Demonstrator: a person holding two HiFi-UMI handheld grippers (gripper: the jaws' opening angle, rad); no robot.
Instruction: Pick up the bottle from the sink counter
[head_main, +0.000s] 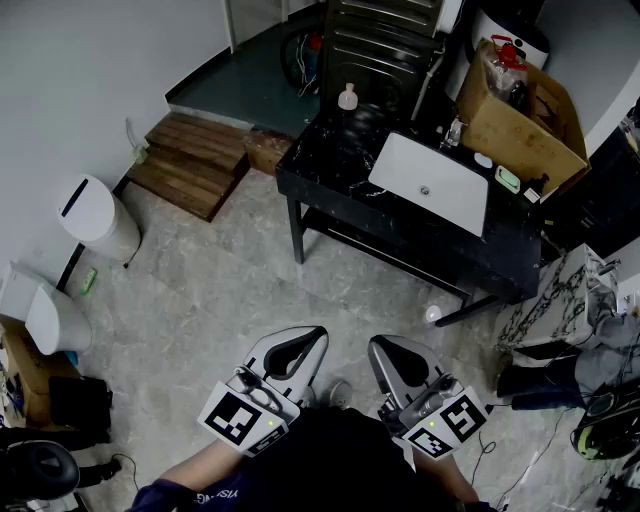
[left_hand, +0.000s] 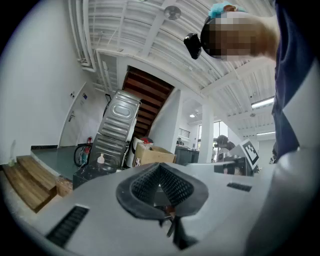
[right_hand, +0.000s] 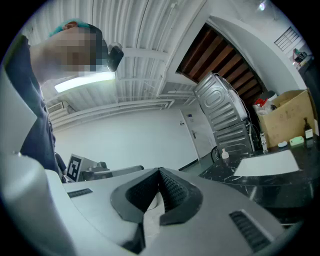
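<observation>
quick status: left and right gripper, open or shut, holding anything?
Left gripper: closed, jaws together, holding nothing.
Right gripper: closed, jaws together, holding nothing.

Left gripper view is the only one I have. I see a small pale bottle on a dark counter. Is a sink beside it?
Observer: Yes. In the head view a white rectangular sink lies to the right of the small pale bottle, apart from it.
Operator: Is the right gripper open?
Observer: No, the right gripper is shut, jaws together.
Operator: Are the grippers near that bottle?
Observer: No. The left gripper and the right one are far from it, across grey stone floor.
</observation>
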